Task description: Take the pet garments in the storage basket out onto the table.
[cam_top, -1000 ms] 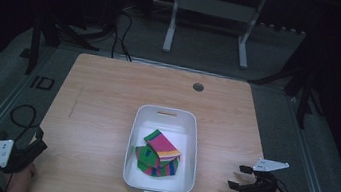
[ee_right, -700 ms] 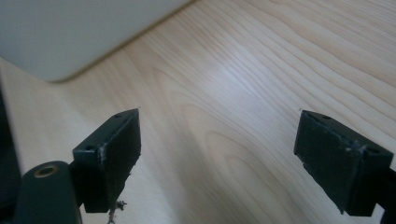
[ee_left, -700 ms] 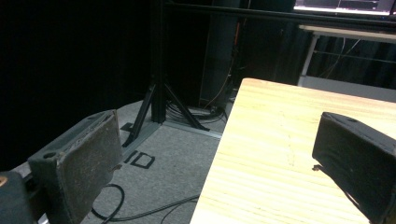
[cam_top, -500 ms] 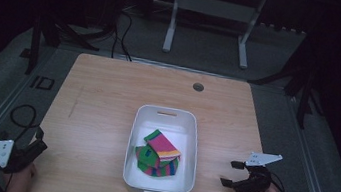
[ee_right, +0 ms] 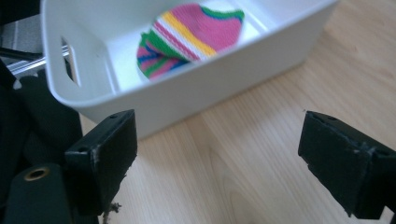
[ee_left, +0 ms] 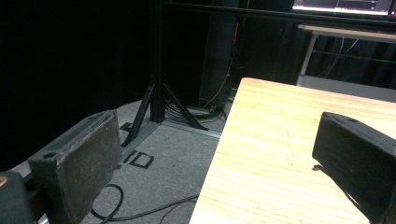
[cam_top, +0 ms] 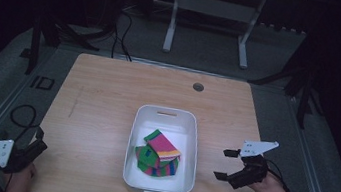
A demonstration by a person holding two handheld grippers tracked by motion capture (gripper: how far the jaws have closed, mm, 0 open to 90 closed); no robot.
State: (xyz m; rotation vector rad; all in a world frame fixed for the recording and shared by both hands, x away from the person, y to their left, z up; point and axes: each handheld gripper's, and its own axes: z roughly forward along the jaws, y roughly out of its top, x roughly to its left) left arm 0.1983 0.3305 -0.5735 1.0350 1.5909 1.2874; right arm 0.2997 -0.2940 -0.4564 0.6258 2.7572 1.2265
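A white bin (cam_top: 191,144) stands in the middle of the wooden table (cam_top: 107,97), near the front edge. Inside it lies a pile of striped cloths (cam_top: 160,154) in pink, green and yellow. My right gripper (cam_top: 224,164) is open just right of the bin, jaws pointing at its side wall. In the right gripper view the bin (ee_right: 196,88) and the pink striped cloth (ee_right: 191,35) lie just ahead of the right gripper (ee_right: 219,140), with nothing between the jaws. My left gripper (cam_top: 40,141) hangs open at the table's front left corner. In its own view the left gripper (ee_left: 219,140) straddles the table's edge (ee_left: 219,154).
A round cable hole (cam_top: 198,87) sits near the table's far edge. Beyond it stand a white frame's legs (cam_top: 171,25). Cables (cam_top: 19,115) lie on the grey floor at the left, and a black tripod stand (ee_left: 159,93) rises off the left corner.
My right gripper has moved left along the table toward the bin's right side. The left gripper has barely shifted.
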